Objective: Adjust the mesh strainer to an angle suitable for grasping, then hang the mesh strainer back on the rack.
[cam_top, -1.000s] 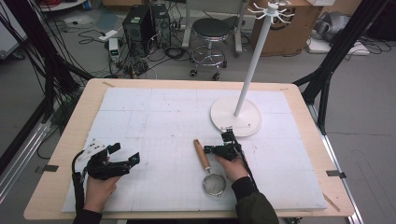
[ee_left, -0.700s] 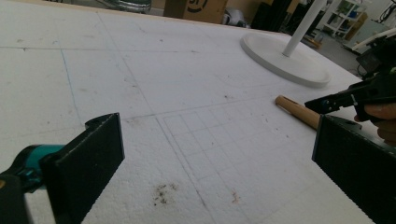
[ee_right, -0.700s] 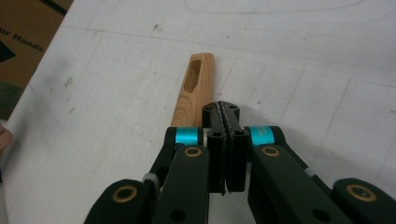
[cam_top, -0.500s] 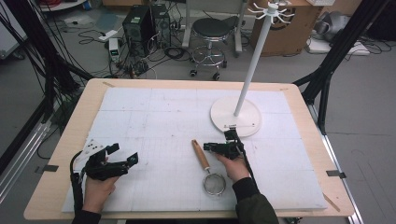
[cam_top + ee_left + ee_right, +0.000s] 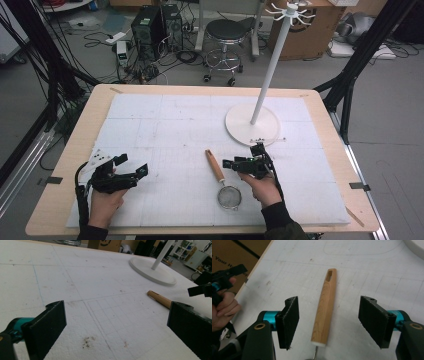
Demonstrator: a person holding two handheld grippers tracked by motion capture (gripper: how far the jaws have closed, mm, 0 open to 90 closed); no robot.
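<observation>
A small strainer lies on the white foam mat, its wooden handle (image 5: pixel 215 166) pointing away and its mesh bowl (image 5: pixel 229 197) near the front. My right gripper (image 5: pixel 241 157) hovers just right of the handle, open. In the right gripper view the handle (image 5: pixel 329 287) lies between the spread pads of that gripper (image 5: pixel 329 312), which touch nothing. My left gripper (image 5: pixel 131 165) is open and empty over the front left of the mat. In the left gripper view its jaws (image 5: pixel 120 325) stand wide apart, with the handle's end (image 5: pixel 160 298) ahead to the right.
A white stand with a round base (image 5: pixel 252 125) and a tall pole topped by hooks (image 5: pixel 290 11) is at the back right of the mat. The base (image 5: pixel 152 271) is also in the left gripper view. Wooden table edges (image 5: pixel 70 150) frame the mat.
My right gripper has turned its jaws leftward toward the strainer's handle. The left gripper has barely shifted, and the strainer lies where it was.
</observation>
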